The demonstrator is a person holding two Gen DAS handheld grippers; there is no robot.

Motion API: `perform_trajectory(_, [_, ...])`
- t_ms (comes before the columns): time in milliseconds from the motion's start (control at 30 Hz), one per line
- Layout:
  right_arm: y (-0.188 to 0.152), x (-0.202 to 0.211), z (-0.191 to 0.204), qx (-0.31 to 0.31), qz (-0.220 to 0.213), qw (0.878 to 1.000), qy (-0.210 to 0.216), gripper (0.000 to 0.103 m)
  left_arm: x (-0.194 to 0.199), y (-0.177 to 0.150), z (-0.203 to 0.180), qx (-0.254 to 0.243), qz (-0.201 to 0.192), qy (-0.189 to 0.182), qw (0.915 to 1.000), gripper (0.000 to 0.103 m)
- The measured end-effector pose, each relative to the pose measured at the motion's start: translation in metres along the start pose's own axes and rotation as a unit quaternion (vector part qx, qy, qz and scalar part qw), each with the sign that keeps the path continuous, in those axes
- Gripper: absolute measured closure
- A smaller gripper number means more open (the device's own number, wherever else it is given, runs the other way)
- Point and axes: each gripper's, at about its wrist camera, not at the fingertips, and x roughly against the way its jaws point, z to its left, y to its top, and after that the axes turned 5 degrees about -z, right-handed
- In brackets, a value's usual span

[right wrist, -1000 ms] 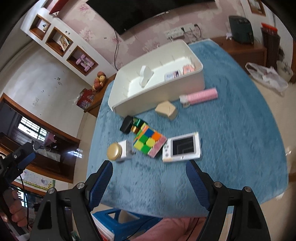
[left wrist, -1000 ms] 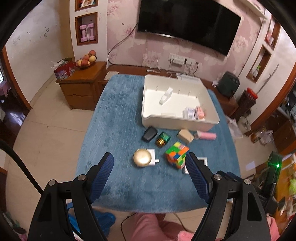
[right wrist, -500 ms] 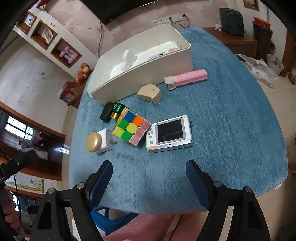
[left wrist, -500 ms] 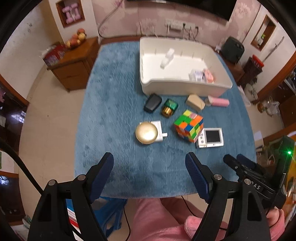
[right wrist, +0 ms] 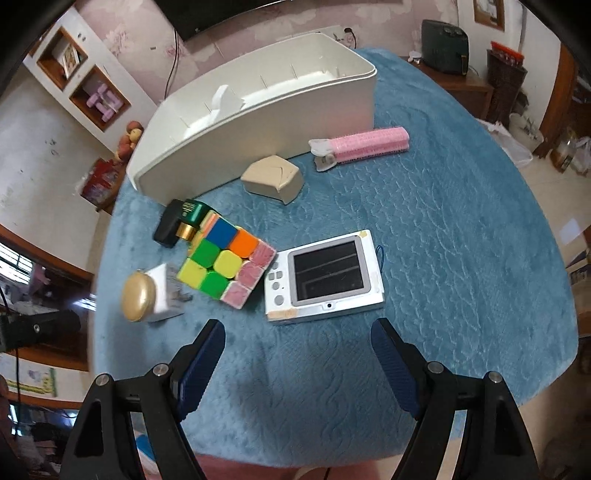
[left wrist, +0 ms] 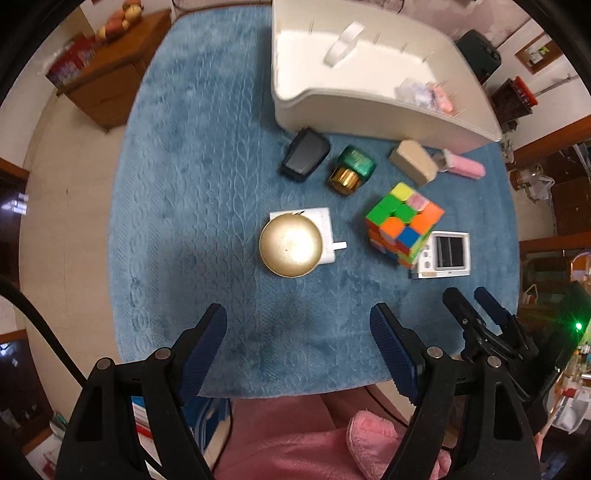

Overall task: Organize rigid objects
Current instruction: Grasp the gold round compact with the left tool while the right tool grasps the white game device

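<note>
items in the white bin (left wrist: 424, 90) blurred, camera (left wrist: 448, 254) partly behind cube (left wrist: 404, 221)

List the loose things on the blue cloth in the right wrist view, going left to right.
Gold disc → black case → puzzle cube → tan block → white handheld device → pink roller.

A table draped in a plush blue textured cloth (right wrist: 461, 229) forms the surface, standing on a pale cream tiled floor (left wrist: 70, 206). Behind it runs a pink floral-papered wall (right wrist: 236, 26) with white recessed wooden display shelves (right wrist: 83, 83) and a white power strip (right wrist: 332, 31) trailing dark cables. A low brown wooden cabinet (left wrist: 110, 85) holding a bowl of fruit (left wrist: 123, 14) sits to one side, and a dark green boxy appliance (right wrist: 445, 46) rests on a wooden sideboard (right wrist: 469, 86) on the other.
</note>
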Motion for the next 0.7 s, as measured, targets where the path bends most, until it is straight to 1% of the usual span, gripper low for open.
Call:
perform_trajectory(133, [0.0,-0.013,0.002,0.001,0.01,1.0,-0.014,0.021,-0.019,0.012,0.002,-0.003,0.027,0.008,0.9996,0.021])
perform_trajectory(333, [0.001,-0.03,0.003,0.005,0.019,0.999,-0.031,0.021,-0.044,0.028,0.008,-0.001,0.06,0.005,0.9982,0.021])
perform_trajectory(467, [0.001,-0.038,0.002,0.003,0.03,0.999,-0.039,0.021,-0.056,0.035,0.008,-0.001,0.075,-0.002,0.9972,0.021])
perform_trajectory(700, [0.005,-0.05,-0.006,-0.004,0.044,0.998,-0.05,0.021,-0.071,0.043,0.012,0.0,0.095,0.001,0.9954,0.021])
